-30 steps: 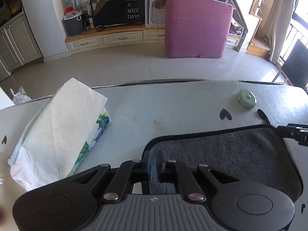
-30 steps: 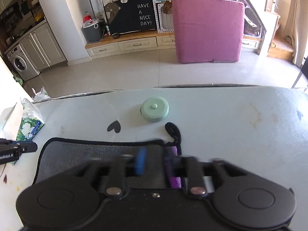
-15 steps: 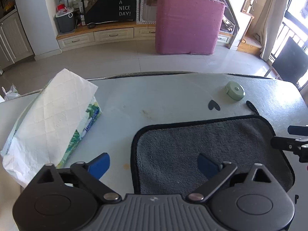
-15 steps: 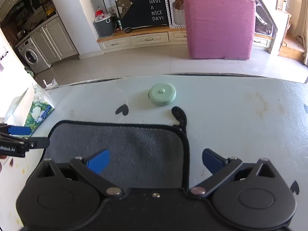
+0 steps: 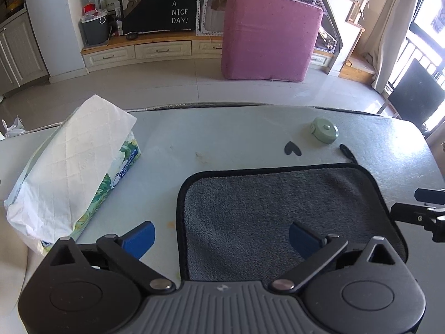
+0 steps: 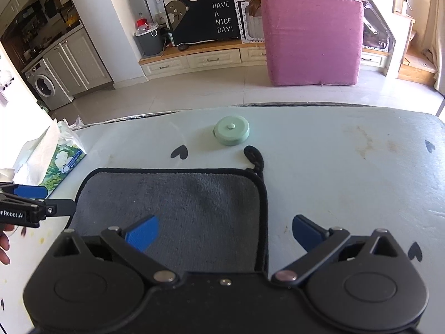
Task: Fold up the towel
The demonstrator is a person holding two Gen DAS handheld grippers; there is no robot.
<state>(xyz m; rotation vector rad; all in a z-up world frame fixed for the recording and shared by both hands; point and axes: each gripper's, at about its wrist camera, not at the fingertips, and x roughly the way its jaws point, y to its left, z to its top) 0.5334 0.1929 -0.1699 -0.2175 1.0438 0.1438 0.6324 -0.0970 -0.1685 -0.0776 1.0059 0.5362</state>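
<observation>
While the grey towel lies folded flat on the pale table (black hanging loop at its 1 o'clock corner), the left gripper and right gripper hover spread wide, empty, straddling its left and right edges. A green tape measure sits at 12 o'clock, a tissue pack at 9.

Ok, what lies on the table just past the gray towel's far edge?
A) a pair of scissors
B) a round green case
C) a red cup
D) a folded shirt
B: a round green case sits on the table just beyond the towel, near its black loop.
</observation>
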